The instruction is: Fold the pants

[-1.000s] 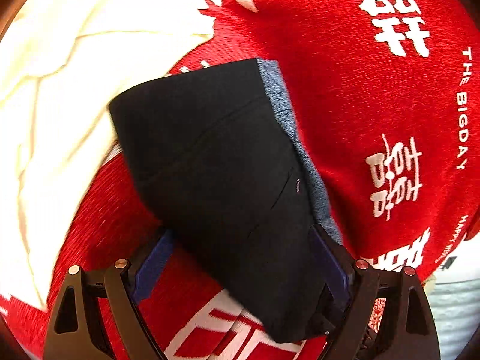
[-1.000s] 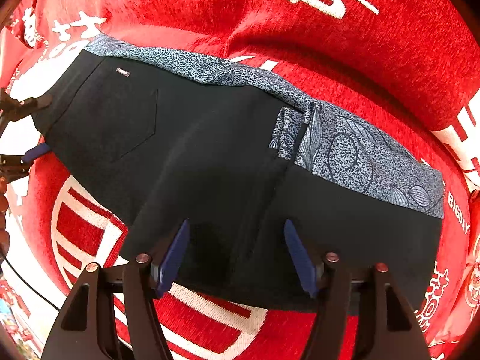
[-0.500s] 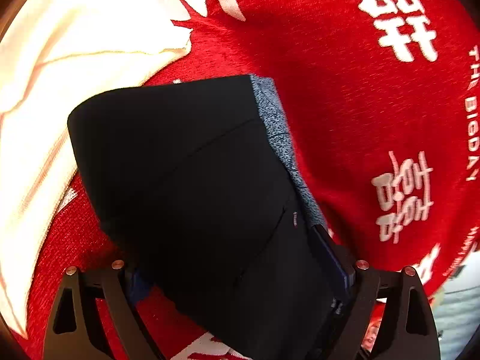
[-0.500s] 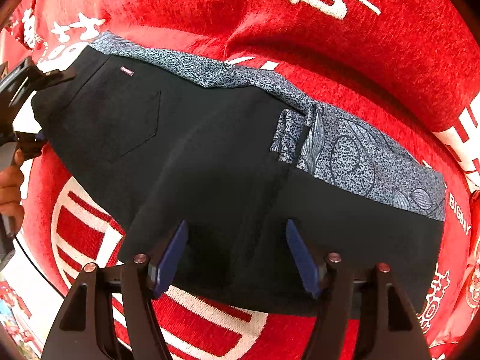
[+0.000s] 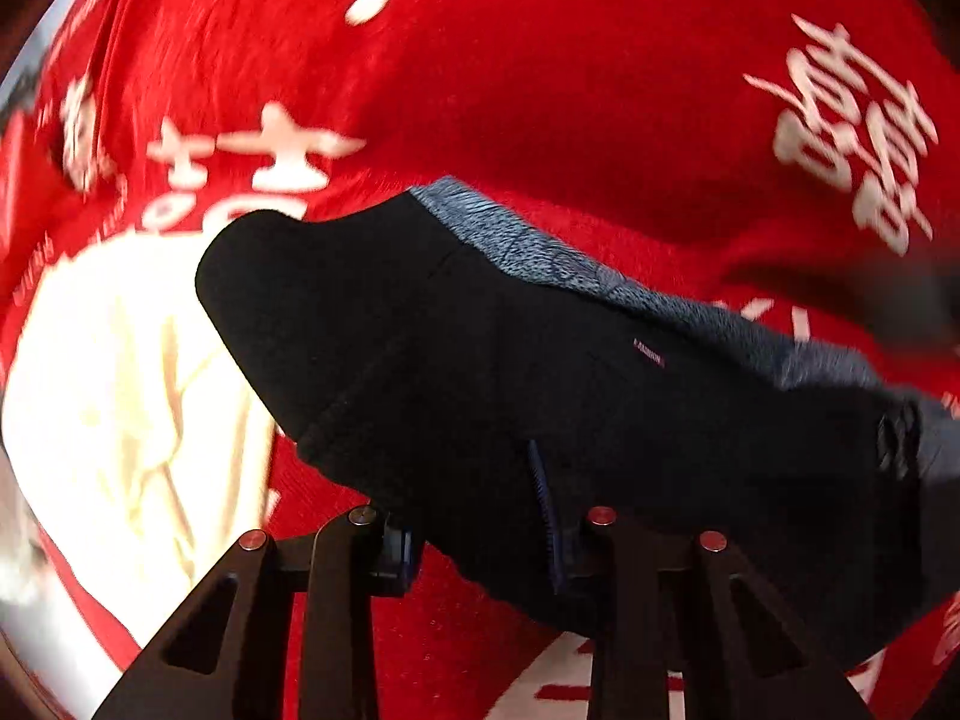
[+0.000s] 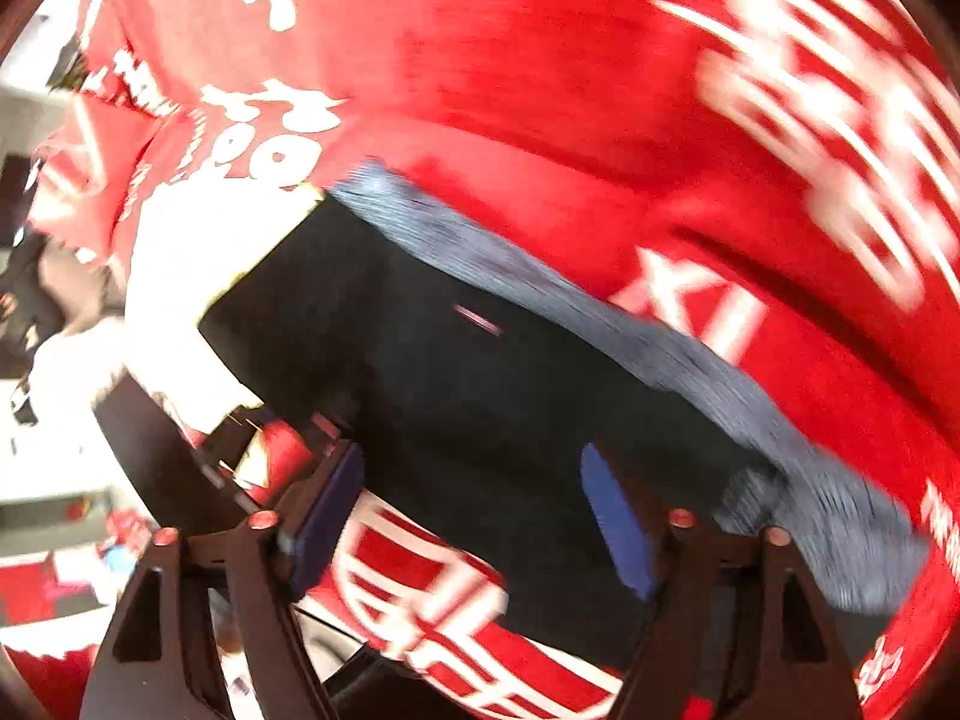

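The black pants (image 5: 540,372) with a grey patterned waistband (image 5: 540,252) lie folded on a red blanket (image 5: 540,90) with white characters. My left gripper (image 5: 474,510) is at their near edge, its jaws closing, with a thick fold of black cloth filling the narrow gap between the pads. In the blurred right wrist view the same pants (image 6: 456,372) run from left to lower right, with the waistband (image 6: 630,348) along their far side. My right gripper (image 6: 474,456) stands wide over the near hem, its jaws opening. Black cloth lies between its blue pads (image 6: 618,522), which do not press on it.
A cream cloth (image 5: 120,390) lies on the blanket left of the pants and shows as white cloth (image 6: 198,252) in the right wrist view. A dark blurred shape (image 6: 156,456) stands at the pants' left end. Room clutter shows past the blanket's left edge (image 6: 54,570).
The left jaws have gone from wide to narrow around the pants' edge, and that view has rolled. The right gripper has swept sideways along the pants, and its jaws stand wider.
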Demonstrator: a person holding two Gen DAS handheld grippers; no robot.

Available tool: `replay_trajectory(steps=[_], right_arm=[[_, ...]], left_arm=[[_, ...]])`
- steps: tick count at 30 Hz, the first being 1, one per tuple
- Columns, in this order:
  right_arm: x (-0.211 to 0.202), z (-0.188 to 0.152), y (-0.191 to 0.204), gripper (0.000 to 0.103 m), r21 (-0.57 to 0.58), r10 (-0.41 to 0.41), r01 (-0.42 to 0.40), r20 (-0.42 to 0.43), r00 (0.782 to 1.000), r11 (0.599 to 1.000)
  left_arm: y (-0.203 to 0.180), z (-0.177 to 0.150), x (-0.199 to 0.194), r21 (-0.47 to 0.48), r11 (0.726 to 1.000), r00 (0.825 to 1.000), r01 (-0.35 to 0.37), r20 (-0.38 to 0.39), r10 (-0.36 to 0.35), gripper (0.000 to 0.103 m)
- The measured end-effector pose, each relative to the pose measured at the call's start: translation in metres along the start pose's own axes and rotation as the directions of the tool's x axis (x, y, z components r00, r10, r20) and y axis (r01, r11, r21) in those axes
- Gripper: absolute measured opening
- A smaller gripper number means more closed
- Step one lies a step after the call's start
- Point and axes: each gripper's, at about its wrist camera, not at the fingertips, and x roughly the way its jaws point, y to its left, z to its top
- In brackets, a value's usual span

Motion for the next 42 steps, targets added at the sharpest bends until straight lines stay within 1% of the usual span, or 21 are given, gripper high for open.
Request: replay_trajectory(steps=[2, 4, 6, 8, 9, 11, 13, 14, 15, 16, 17, 18, 20, 22, 25, 27, 30, 33, 34, 39, 42], right_arm=[[0.011, 0.030, 0.030, 0.081, -0.056, 0.045, -0.048, -0.051, 0.998, 0.997], [0.025, 0.053, 0.057, 0.083, -0.104, 0.053, -0.066, -0.115, 0.992, 0.992], [0.046, 0.073, 0.081, 0.084, -0.137, 0.038, -0.065, -0.193, 0.980, 0.988], [0.064, 0.089, 0.099, 0.084, -0.162, 0.007, -0.049, -0.247, 0.969, 0.986], [0.076, 0.095, 0.107, 0.084, -0.175, -0.003, -0.049, -0.287, 0.958, 0.983], [0.104, 0.101, 0.120, 0.084, -0.197, -0.046, -0.033, -0.381, 0.924, 0.980], [0.130, 0.100, 0.123, 0.084, -0.230, -0.120, 0.018, -0.440, 0.890, 0.973], [0.138, 0.098, 0.122, 0.084, -0.245, -0.151, 0.040, -0.456, 0.877, 0.969], [0.145, 0.094, 0.120, 0.081, -0.259, -0.185, 0.066, -0.467, 0.865, 0.963], [0.144, 0.093, 0.116, 0.068, -0.248, -0.177, 0.065, -0.459, 0.871, 0.966], [0.139, 0.093, 0.111, 0.050, -0.217, -0.139, 0.044, -0.445, 0.885, 0.975], [0.131, 0.093, 0.105, 0.022, -0.184, -0.103, 0.025, -0.429, 0.897, 0.983], [0.109, 0.089, 0.094, 0.018, -0.175, -0.060, -0.006, -0.365, 0.929, 0.985], [0.084, 0.076, 0.081, 0.017, -0.167, -0.002, -0.051, -0.304, 0.953, 0.985], [0.048, 0.058, 0.059, 0.017, -0.138, 0.091, -0.121, -0.206, 0.974, 0.983], [0.019, 0.040, 0.036, 0.017, -0.087, 0.173, -0.184, -0.124, 0.977, 0.979], [-0.024, 0.007, 0.001, 0.017, -0.033, 0.281, -0.280, 0.002, 0.960, 0.959], [-0.063, -0.027, -0.030, 0.017, -0.005, 0.341, -0.342, 0.110, 0.934, 0.940], [-0.078, -0.031, -0.039, 0.017, 0.003, 0.357, -0.361, 0.142, 0.923, 0.933], [-0.129, -0.102, -0.104, 0.018, 0.065, 0.415, -0.454, 0.304, 0.857, 0.889], [-0.143, -0.147, -0.140, 0.018, 0.106, 0.428, -0.503, 0.394, 0.813, 0.858]], left_arm=[[-0.004, -0.001, -0.001, 0.044, 0.999, 1.000, -0.024, 0.014, 0.024, 0.032], [-0.010, 0.001, -0.002, 0.068, 0.997, 0.999, -0.038, 0.024, 0.037, 0.032], [-0.014, 0.000, -0.002, 0.087, 0.995, 0.998, -0.051, 0.032, 0.049, 0.032], [-0.016, -0.001, -0.003, 0.102, 0.993, 0.997, -0.063, 0.039, 0.059, 0.032], [-0.015, -0.002, -0.004, 0.105, 0.992, 0.997, -0.066, 0.041, 0.062, 0.032], [-0.016, -0.002, -0.004, 0.108, 0.992, 0.997, -0.072, 0.044, 0.067, 0.032], [-0.017, -0.002, -0.005, 0.109, 0.991, 0.996, -0.074, 0.048, 0.069, 0.032], [-0.017, -0.002, -0.004, 0.108, 0.991, 0.996, -0.074, 0.049, 0.069, 0.032], [-0.017, -0.001, -0.005, 0.107, 0.992, 0.996, -0.073, 0.049, 0.068, 0.032], [-0.017, -0.001, -0.004, 0.106, 0.992, 0.997, -0.067, 0.042, 0.063, 0.032], [-0.018, -0.002, -0.004, 0.104, 0.992, 0.997, -0.069, 0.033, 0.065, 0.032], [-0.021, -0.005, -0.008, 0.103, 0.992, 0.997, -0.068, 0.026, 0.066, 0.032], [-0.025, -0.006, -0.015, 0.115, 0.992, 0.998, -0.054, 0.044, 0.049, 0.032], [-0.035, -0.003, -0.027, 0.150, 0.988, 0.997, -0.045, 0.071, 0.035, 0.032], [-0.052, 0.001, -0.050, 0.179, 0.984, 0.994, -0.015, 0.107, -0.004, 0.032], [-0.063, 0.003, -0.065, 0.206, 0.979, 0.991, 0.005, 0.129, -0.033, 0.032], [-0.089, 0.005, -0.093, 0.268, 0.963, 0.981, 0.027, 0.176, -0.076, 0.032], [-0.119, 0.003, -0.119, 0.332, 0.942, 0.970, 0.053, 0.208, -0.127, 0.032], [-0.132, 0.002, -0.129, 0.356, 0.932, 0.965, 0.066, 0.214, -0.150, 0.032], [-0.191, -0.006, -0.162, 0.450, 0.881, 0.949, 0.144, 0.191, -0.252, 0.032], [-0.233, -0.013, -0.178, 0.517, 0.836, 0.938, 0.183, 0.163, -0.306, 0.032]])
